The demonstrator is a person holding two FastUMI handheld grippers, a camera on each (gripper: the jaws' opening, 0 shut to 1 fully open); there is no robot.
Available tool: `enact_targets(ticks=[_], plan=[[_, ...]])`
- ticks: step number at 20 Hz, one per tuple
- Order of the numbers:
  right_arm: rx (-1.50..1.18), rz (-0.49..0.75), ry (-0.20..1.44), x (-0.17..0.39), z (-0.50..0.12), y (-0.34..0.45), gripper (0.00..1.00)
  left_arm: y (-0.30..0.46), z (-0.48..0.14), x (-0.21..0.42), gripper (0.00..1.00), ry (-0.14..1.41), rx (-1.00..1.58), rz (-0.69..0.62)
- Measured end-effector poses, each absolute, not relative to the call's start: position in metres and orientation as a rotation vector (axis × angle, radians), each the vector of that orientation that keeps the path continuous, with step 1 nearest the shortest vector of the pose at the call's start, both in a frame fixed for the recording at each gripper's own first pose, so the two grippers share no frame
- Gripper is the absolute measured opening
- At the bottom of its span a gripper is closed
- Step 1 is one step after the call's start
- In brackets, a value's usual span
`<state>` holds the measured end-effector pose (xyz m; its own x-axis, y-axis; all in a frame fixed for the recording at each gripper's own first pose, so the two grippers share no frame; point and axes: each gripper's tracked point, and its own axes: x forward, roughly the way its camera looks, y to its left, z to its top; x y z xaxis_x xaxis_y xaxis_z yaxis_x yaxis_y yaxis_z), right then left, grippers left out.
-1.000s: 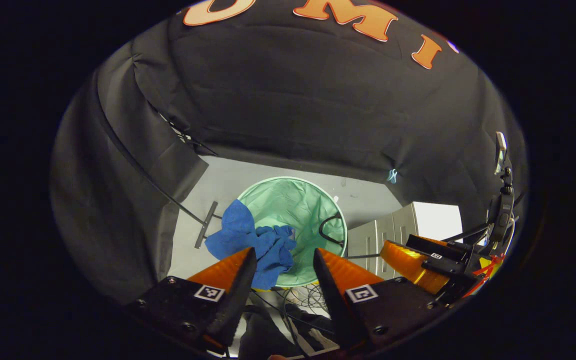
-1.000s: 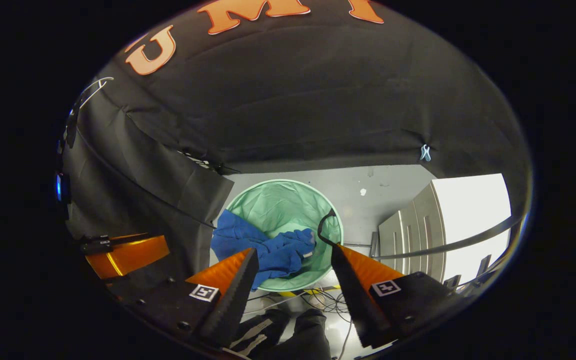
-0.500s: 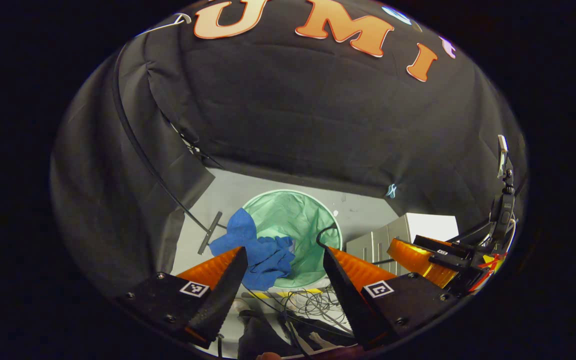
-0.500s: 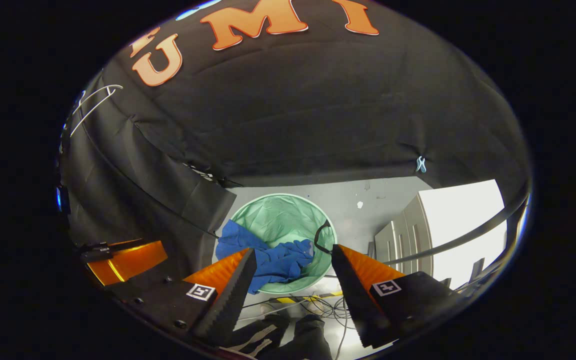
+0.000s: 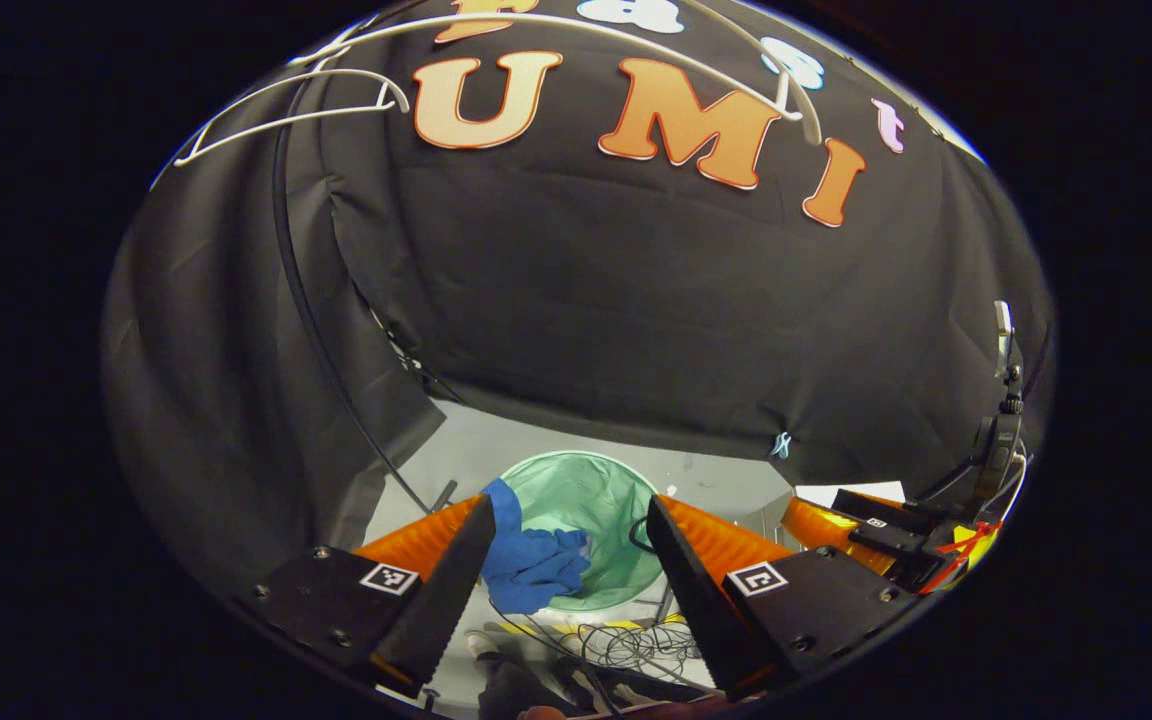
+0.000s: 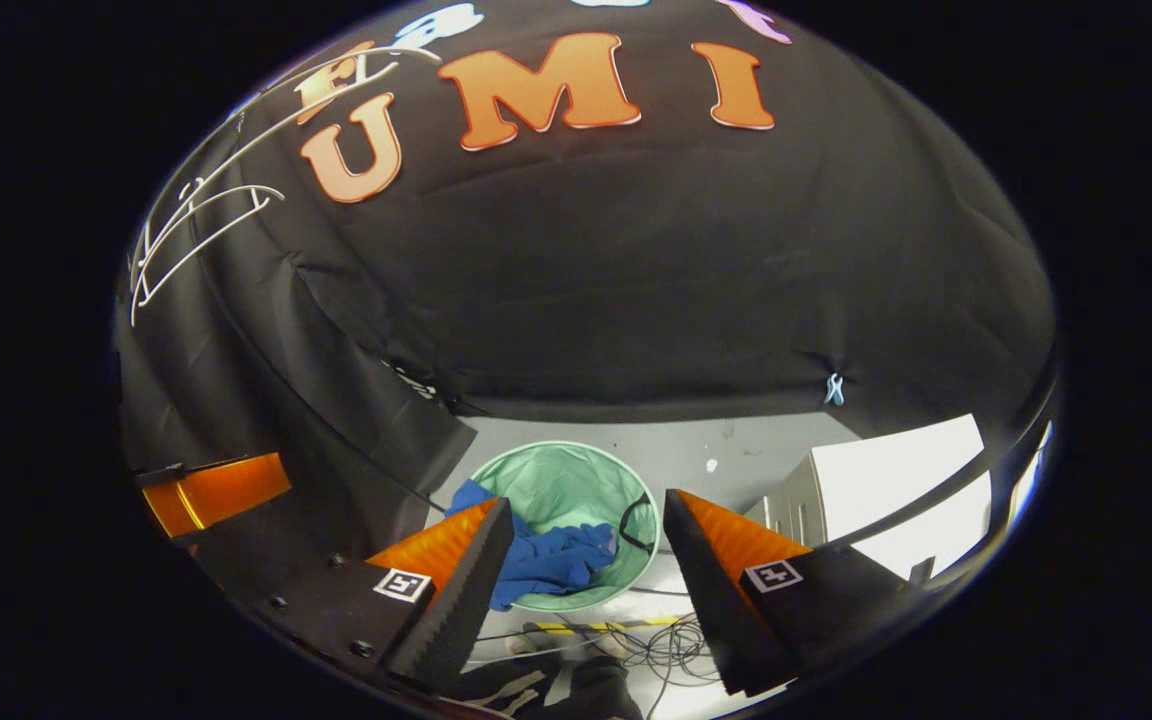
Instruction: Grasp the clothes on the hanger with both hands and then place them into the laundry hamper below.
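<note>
Hanging wide open and empty, the left tool [image 5: 566, 560] is held high above the hamper [image 5: 616, 500], and the right tool [image 6: 586, 560] is spread just as wide with nothing gripped. The blue clothes [image 5: 531, 568] are seen inside the hamper, one fold draped over its rim, so the drop looks done. A bare white hanger [image 5: 286, 115] is caught up top in the left gripper view, with the right tool off to its side; cables [image 6: 656, 640] on the floor are shown in the right gripper view.
</note>
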<state>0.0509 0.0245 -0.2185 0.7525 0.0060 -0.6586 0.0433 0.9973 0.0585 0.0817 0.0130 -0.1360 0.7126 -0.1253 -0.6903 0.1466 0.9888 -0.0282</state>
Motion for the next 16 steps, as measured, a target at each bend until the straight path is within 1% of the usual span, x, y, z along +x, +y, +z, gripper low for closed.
enact_targets(ticks=[3, 6, 10, 16], plan=[[0.078, -0.022, 0.658, 0.05, -0.192, 0.025, 0.98, 0.015, -0.115, 0.08, 0.97, 0.711, 0.042, -0.143], [0.023, -0.046, 0.599, 0.046, -0.166, 0.014, 0.98, 0.013, -0.09, 0.079, 0.97, 0.639, 0.069, -0.144], [0.04, -0.032, 0.526, 0.04, -0.134, 0.014, 0.98, 0.007, -0.06, 0.075, 0.97, 0.565, 0.066, -0.146], [0.041, -0.015, 0.36, 0.037, -0.074, 0.017, 0.98, 0.007, -0.013, 0.078, 0.97, 0.443, 0.036, -0.154]])
